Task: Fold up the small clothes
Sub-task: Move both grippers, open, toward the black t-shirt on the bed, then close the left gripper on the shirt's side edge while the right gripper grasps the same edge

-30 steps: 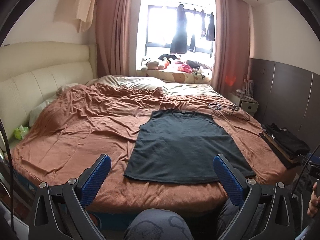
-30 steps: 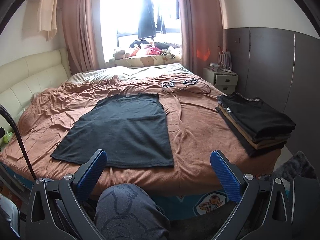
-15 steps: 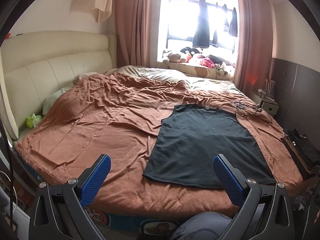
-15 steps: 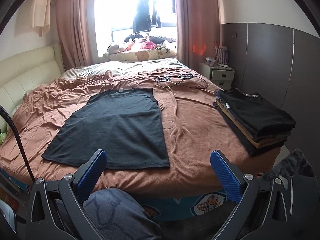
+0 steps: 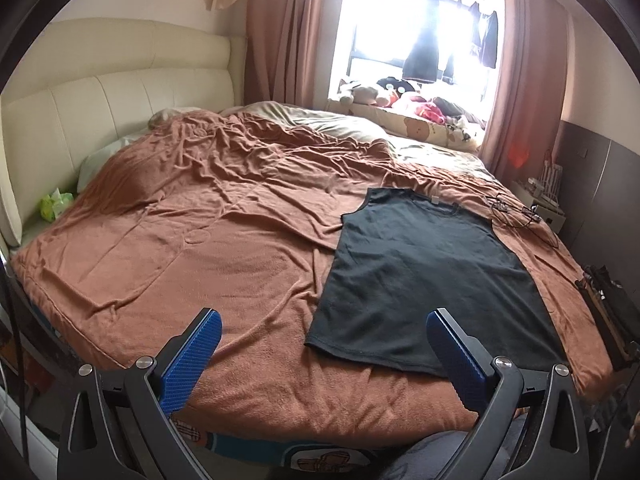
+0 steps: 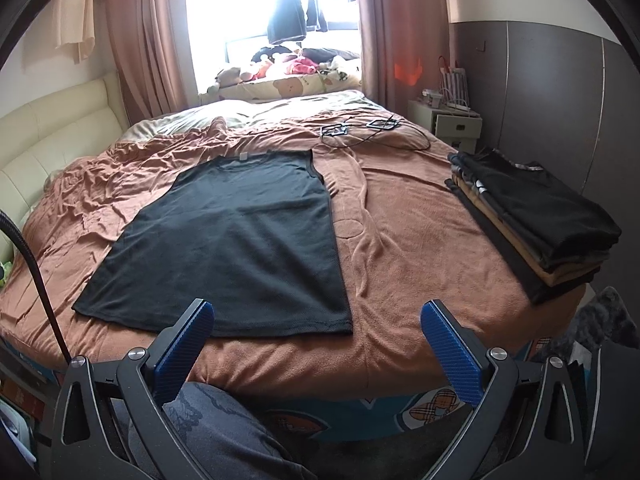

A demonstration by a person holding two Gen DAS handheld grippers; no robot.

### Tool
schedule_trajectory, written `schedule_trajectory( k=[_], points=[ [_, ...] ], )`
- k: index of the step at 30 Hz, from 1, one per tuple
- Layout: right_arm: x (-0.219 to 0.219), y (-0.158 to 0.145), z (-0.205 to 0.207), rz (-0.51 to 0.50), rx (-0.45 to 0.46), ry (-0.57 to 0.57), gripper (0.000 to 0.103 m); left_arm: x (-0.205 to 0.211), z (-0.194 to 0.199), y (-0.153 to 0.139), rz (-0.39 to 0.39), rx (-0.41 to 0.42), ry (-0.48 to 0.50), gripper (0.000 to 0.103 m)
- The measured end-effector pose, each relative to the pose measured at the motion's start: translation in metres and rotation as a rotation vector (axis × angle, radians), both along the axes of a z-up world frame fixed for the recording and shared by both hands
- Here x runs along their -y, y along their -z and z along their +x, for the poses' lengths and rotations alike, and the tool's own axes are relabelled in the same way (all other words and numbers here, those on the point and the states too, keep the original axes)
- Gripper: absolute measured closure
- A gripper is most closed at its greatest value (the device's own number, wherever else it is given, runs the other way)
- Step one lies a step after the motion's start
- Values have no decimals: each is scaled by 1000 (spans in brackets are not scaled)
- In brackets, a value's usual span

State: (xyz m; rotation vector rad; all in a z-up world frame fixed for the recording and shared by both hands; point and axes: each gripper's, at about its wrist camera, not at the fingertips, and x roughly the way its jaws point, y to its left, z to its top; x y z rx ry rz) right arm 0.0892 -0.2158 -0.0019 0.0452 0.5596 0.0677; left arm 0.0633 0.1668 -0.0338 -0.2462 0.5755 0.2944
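Note:
A dark sleeveless top [image 5: 424, 276] lies spread flat on the brown bedspread [image 5: 208, 240], hem toward me, neck toward the window. It also shows in the right wrist view [image 6: 236, 240]. My left gripper [image 5: 324, 352] is open and empty, above the bed's near edge, by the top's lower left corner. My right gripper [image 6: 316, 344] is open and empty, near the top's lower right corner. A stack of folded clothes [image 6: 532, 216] sits at the bed's right edge.
A cream headboard [image 5: 100, 120] runs along the left. Cables and glasses [image 6: 360, 130] lie on the bed beyond the top. A white nightstand [image 6: 448, 124] stands at the right wall. Plush toys [image 5: 400, 96] line the window sill. My knee [image 6: 216, 432] is below the grippers.
Both grippers have moved closer to the bed and swung left; the top now sits further right in the left view and larger in the right view. Both jaws stay open.

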Motion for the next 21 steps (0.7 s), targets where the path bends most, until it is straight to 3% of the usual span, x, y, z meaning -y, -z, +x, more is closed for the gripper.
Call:
schedule_trajectory(
  k=[6,11,18,21],
  points=[
    [4,4,23,21,-46,7,0,-34,17,25,-100,-21,-11,1],
    [9,14,44,44,-93,16,0,-50,38,51,-183,-85,26,27],
    [25,32,75,128,-191,-25,20,-49,68,84,-242,-173,86,36],
    [35,38,87,154,-232,-20,22,-48,82,99,-261,-217,108,41]
  ],
)
